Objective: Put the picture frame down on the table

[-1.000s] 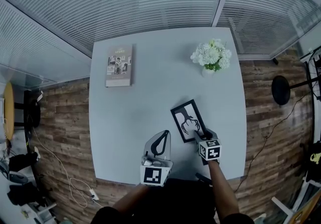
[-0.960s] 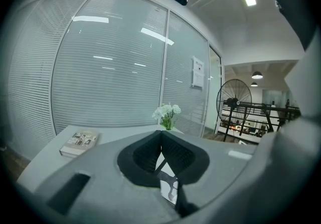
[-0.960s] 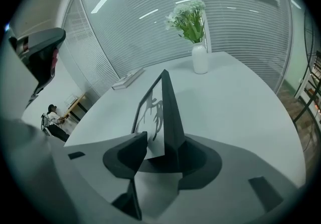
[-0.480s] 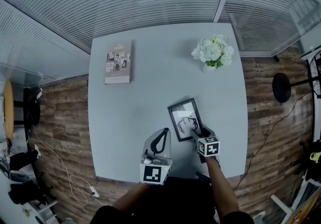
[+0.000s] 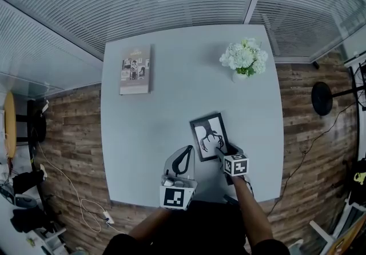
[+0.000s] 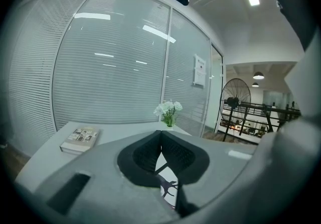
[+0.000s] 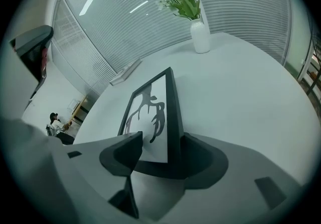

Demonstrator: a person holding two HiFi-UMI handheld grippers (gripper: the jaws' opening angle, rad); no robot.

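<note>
The picture frame (image 5: 208,135), black-rimmed with a black antler drawing on white, rests on the white table (image 5: 148,128) near its front right. Its near end sits between the jaws of my right gripper (image 5: 223,150), which have just been opening. They stand wide, and the left pad is off the glass. In the right gripper view the frame (image 7: 150,112) runs away from the right gripper (image 7: 161,141) toward the vase. My left gripper (image 5: 189,150) hovers just left of the frame, shut and empty. In the left gripper view a corner of the frame (image 6: 169,190) shows below the left gripper (image 6: 160,135).
A book (image 5: 136,70) lies at the table's far left. A vase of white flowers (image 5: 244,59) stands at the far right corner. Glass walls with blinds close the far side. A standing fan (image 5: 320,100) is on the wooden floor to the right, and cables (image 5: 80,208) lie to the left.
The right gripper has sunk and shifted slightly left with the frame. The frame's glass caught glare half a second ago and now shows flat and dark. The left gripper stayed put.
</note>
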